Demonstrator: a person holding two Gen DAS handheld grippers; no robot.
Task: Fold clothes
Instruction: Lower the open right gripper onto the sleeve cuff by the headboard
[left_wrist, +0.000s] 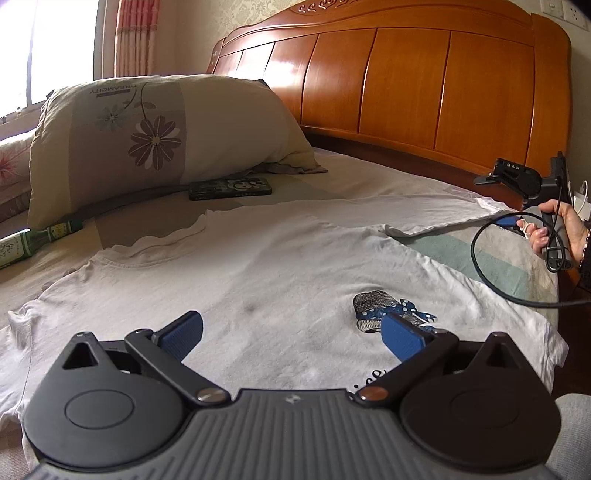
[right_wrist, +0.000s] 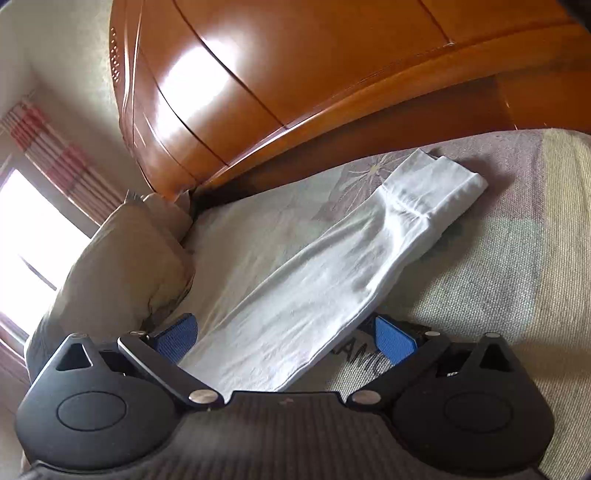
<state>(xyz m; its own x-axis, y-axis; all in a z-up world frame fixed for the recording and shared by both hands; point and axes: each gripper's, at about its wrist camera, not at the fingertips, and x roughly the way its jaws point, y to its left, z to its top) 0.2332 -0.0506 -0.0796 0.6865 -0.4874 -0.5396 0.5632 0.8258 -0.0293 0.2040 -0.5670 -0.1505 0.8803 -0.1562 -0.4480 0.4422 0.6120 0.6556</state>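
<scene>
Bed (left_wrist: 369, 184), white shirt (left_wrist: 258, 273), pillow (left_wrist: 147, 136), phone (left_wrist: 229, 187), bottle (left_wrist: 33, 242)

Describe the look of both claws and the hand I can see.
Both the left claw and right claw have black linkage arms, blue ribbed pads, round black housings and a grey ribbed base. The right unit's top reads "DAS". A black cable loops from its handle. The hand wears a dark beaded bracelet.

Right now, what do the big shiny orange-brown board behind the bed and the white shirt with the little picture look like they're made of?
The orange-brown headboard looks like varnished wood: grained panels, glossy window glare. The white long-sleeved shirt looks like soft cotton-type knit, matte, wrinkling and lying limp; the exact fibre can't be told.
</scene>
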